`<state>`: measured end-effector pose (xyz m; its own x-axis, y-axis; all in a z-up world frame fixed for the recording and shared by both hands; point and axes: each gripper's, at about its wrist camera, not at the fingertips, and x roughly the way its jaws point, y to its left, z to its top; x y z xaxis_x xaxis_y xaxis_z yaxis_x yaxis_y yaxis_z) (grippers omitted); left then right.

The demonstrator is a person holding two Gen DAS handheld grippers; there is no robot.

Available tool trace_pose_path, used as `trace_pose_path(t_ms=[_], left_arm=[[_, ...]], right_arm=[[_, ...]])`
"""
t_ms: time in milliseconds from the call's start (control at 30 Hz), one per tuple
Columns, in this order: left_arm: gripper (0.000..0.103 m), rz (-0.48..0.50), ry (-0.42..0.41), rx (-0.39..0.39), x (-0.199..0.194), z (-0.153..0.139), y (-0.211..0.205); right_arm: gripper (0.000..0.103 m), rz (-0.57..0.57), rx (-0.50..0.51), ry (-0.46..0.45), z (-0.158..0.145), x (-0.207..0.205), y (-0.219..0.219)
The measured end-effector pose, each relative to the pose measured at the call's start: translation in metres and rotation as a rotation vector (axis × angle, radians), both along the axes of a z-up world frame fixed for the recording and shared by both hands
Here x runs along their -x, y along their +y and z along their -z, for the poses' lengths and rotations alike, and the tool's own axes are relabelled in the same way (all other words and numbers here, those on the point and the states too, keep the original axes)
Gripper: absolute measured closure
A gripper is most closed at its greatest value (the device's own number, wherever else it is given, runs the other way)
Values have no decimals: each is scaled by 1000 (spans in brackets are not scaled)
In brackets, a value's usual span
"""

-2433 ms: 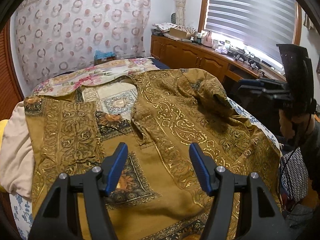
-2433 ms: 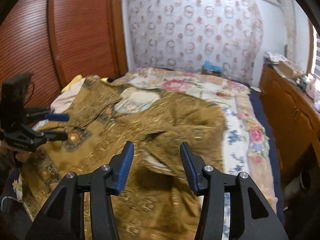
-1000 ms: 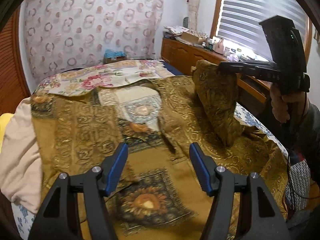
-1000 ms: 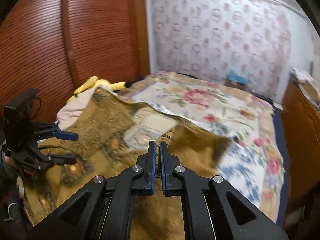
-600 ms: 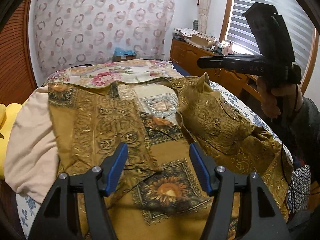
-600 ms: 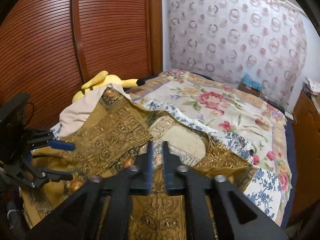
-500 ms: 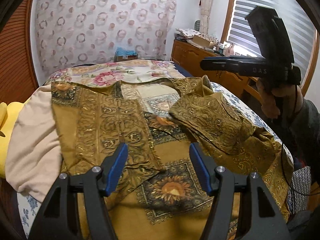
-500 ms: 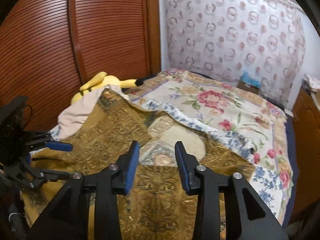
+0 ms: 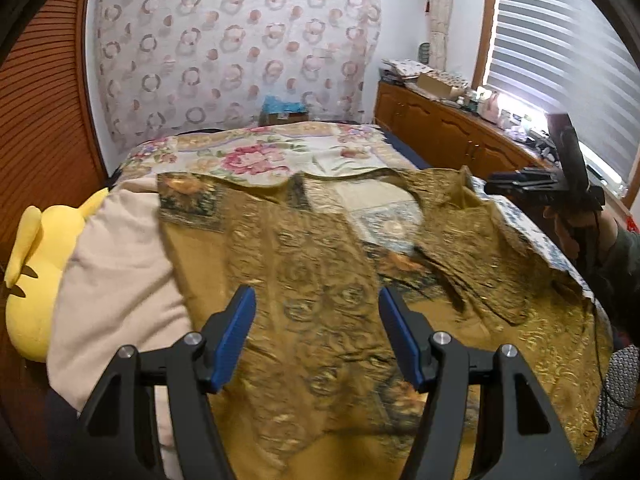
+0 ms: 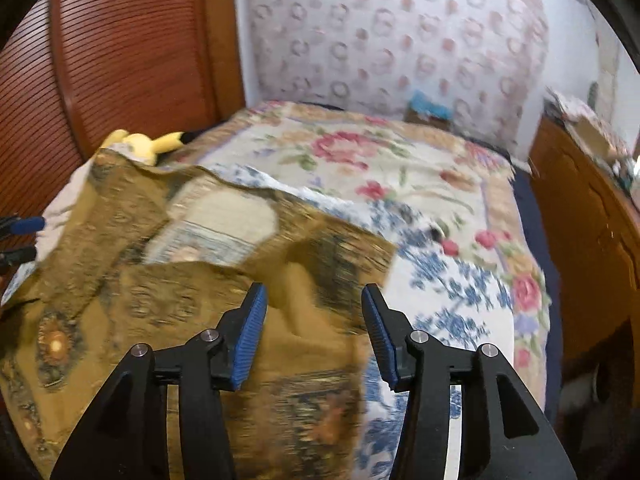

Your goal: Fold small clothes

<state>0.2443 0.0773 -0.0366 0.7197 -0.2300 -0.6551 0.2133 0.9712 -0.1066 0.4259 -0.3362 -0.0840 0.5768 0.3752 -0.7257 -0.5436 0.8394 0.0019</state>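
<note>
A gold patterned tunic lies spread on the bed, front up, its right sleeve folded in over the chest. It also shows in the right wrist view. My left gripper is open and empty, hovering above the tunic's left half. My right gripper is open and empty above the folded sleeve. In the left wrist view the right gripper sits at the far right, held off the bed's edge.
A floral bedspread covers the bed. A cream cloth and a yellow plush toy lie at the left. A wooden cabinet runs along the right wall under a blind. A wooden slatted door stands left.
My right gripper carried the right sleeve over the chest, opened and let it drop, then drew back to the right. My left gripper stayed open and shifted left over the tunic.
</note>
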Motion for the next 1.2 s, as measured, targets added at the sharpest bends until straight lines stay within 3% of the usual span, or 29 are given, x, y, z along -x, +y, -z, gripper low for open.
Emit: trace_pose_path(t_ms=[100, 367, 400, 467, 533, 600, 667, 800, 867, 1067, 1200], left_arm=[[39, -25, 2, -17, -11, 2, 11], [39, -91, 26, -54, -42, 8, 43], [39, -101, 32, -56, -46, 10, 47], [39, -112, 39, -60, -52, 12, 53], [39, -120, 41, -66, -54, 14, 56], [39, -128, 41, -63, -57, 14, 60], [39, -131, 41, -59, -59, 15, 62], [39, -128, 48, -76, -64, 18, 63], [39, -127, 55, -87, -68, 20, 64], [43, -101, 67, -70, -81, 24, 66], [44, -121, 78, -103, -93, 26, 65]], right_arm=[[48, 34, 15, 98, 21, -24, -6], [50, 31, -25, 174, 40, -65, 5], [56, 25, -20, 171, 39, -67, 9], [90, -3, 12, 124, 34, -71, 19], [93, -27, 29, 49, 22, -70, 28], [93, -11, 21, -20, 10, -69, 30], [76, 16, 10, -57, 4, -70, 31], [67, 31, 3, -18, 9, -77, 25], [57, 38, 4, 5, 12, -78, 18], [51, 32, -9, 39, 14, -69, 3], [51, 26, 13, 57, 19, -66, 3]])
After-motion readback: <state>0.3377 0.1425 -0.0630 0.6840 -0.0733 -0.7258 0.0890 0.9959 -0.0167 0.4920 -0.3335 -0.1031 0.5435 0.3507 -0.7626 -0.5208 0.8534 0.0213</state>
